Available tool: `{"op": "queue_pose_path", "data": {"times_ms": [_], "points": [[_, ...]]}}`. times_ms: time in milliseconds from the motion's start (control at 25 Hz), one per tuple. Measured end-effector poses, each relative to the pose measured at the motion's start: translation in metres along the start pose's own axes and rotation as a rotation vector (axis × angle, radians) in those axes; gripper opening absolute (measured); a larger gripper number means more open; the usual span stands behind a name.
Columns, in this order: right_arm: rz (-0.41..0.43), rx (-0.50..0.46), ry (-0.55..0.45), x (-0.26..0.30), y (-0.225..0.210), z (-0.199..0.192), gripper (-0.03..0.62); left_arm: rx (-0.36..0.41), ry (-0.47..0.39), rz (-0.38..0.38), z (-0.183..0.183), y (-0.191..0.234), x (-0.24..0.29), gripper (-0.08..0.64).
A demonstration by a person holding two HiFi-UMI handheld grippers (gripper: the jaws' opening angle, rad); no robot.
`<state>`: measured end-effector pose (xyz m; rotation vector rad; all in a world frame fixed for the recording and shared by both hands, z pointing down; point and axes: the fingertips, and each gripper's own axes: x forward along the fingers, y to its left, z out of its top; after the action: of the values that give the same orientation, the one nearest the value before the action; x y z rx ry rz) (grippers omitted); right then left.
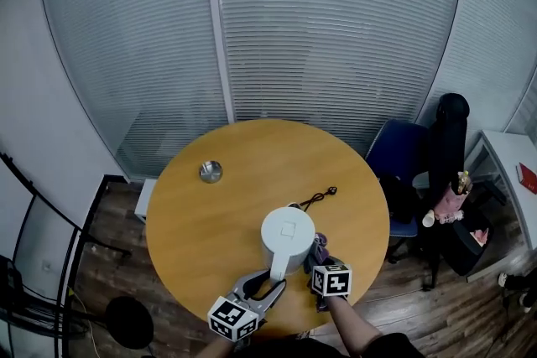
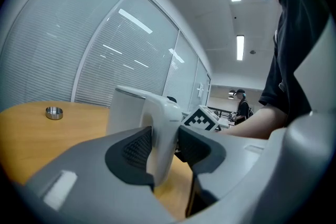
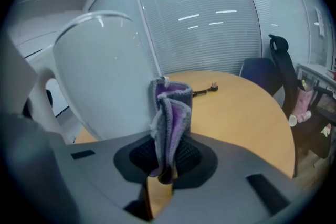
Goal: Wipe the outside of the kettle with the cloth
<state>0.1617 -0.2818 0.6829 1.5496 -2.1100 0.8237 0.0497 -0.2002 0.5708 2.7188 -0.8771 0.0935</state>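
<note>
**Head view: kettle and cloth both gripped at a round wooden table**

Head view looks steeply down on a round table (image 1: 226,214) with a plain, light wood top. It stands on a dark plank floor (image 1: 117,214) before a curved glass wall (image 1: 336,21) lined with fine horizontal blinds. A white kettle (image 1: 287,239) stands upright near the table's near edge, its lid facing up. A small metal dish (image 1: 210,172) sits well apart from it, toward the far left of the tabletop. A thin black cord (image 1: 320,197) with a plug at its end lies just beyond the kettle. A blue chair (image 1: 409,151) stands off the table's right side, with a tall black chair back (image 1: 449,138) beside it and a white desk (image 1: 510,159) at the frame's edge.

The left gripper (image 2: 164,148) has its jaws closed on the kettle's white handle (image 2: 164,128), one dark ribbed pad on each side of it. The right gripper (image 3: 167,157) pinches a folded grey and purple cloth (image 3: 170,120), which stands up out of its jaws. The cloth is right against the kettle's smooth white wall, on the kettle's right side. In the left gripper view, ceiling strip lights run above, and a person stands far off in the room behind the glass.
</note>
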Motion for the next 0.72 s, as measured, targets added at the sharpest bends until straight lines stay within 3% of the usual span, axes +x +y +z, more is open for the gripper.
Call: {"op": "queue_pose_path", "data": {"times_ms": [160,360,520,720], "points": [[0.013,0.011,0.06,0.018,-0.004,-0.024,0.058,-0.004,-0.01,0.035,0.001,0.002,-0.001,0.161],[0.034,-0.023,0.061,0.013,-0.006,-0.02,0.058,-0.007,-0.025,0.081,0.0,0.004,-0.004,0.161],[0.014,-0.067,-0.021,-0.009,-0.018,0.014,0.058,-0.004,-0.033,0.121,0.0,0.004,-0.003,0.161],[0.037,-0.196,-0.174,-0.043,-0.013,0.082,0.058,0.004,-0.047,0.177,0.0,0.005,-0.004,0.16]]}}
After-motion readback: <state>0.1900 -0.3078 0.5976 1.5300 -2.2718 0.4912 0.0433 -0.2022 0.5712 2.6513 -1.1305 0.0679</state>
